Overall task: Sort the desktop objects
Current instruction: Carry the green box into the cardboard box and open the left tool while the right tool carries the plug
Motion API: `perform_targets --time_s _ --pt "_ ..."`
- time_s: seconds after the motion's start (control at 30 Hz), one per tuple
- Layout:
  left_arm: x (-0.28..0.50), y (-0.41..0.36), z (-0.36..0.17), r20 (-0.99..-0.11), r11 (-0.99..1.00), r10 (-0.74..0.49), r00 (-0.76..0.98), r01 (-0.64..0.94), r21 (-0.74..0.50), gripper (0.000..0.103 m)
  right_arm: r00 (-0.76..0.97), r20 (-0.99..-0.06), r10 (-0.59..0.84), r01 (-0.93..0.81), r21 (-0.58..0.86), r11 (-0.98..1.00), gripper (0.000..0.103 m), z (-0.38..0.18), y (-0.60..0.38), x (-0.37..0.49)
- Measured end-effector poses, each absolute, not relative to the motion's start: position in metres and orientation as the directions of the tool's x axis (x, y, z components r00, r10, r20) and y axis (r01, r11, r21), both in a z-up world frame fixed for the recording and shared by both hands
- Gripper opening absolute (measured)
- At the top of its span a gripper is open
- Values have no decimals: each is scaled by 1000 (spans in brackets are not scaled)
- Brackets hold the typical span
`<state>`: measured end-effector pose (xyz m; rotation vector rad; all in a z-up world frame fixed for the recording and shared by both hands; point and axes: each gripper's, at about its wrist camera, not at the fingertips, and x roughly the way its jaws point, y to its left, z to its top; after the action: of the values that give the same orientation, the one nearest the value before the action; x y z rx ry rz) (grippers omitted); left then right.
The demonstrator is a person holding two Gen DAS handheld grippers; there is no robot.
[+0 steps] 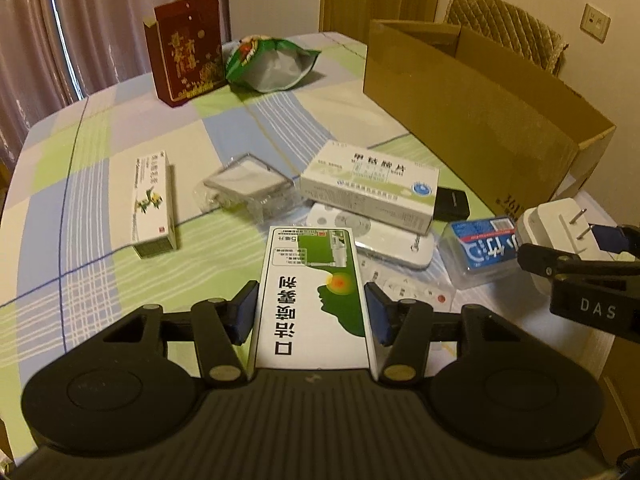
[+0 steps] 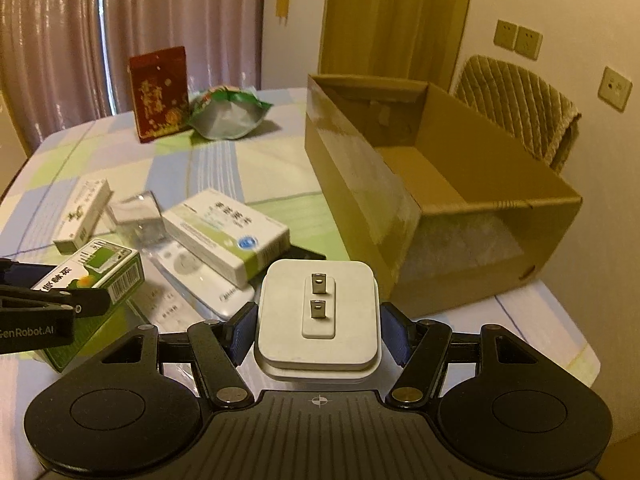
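Note:
My left gripper [image 1: 311,312] is shut on a green and white medicine box [image 1: 312,296], held above the checked tablecloth; the box also shows in the right wrist view [image 2: 96,276]. My right gripper [image 2: 318,326] is shut on a white plug adapter [image 2: 318,316] with two metal prongs facing forward; it also shows in the left wrist view [image 1: 556,224]. An open cardboard box [image 2: 420,184] stands just ahead and to the right of the adapter, also seen in the left wrist view [image 1: 480,112].
On the cloth lie a large white medicine box [image 1: 372,188], a white remote [image 1: 384,240], a small upright box [image 1: 154,204], a clear plastic packet [image 1: 248,184], a blue packet [image 1: 480,248] and a black item [image 1: 452,204]. A red box [image 1: 186,48] and green bag [image 1: 268,64] stand far back. A chair [image 2: 520,112] is behind the carton.

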<state>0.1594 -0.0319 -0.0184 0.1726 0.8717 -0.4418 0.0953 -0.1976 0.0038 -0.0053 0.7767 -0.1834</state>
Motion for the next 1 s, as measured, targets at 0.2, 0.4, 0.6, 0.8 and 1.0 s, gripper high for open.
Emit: perform_targets --time_s 0.2,0.4,0.6,0.8,1.0 --pt "159 -24 -7 -749 900 -311 585 435 -35 51 726 -670 -156 140 -78 987 64 14 -189 101" --pt "165 -19 5 -725 903 -318 611 429 -35 51 760 -631 -154 118 -100 988 64 27 -185 113" --pt "176 -21 21 -694 896 -337 637 444 -27 51 799 -578 -169 121 -121 985 64 46 -190 129" --pt "191 -35 39 -662 867 -382 645 497 -16 51 810 -553 -197 159 -116 980 64 69 -222 146" --pt "208 -75 59 -626 836 -436 647 549 -15 51 811 -546 -210 174 -117 978 64 89 -270 169"
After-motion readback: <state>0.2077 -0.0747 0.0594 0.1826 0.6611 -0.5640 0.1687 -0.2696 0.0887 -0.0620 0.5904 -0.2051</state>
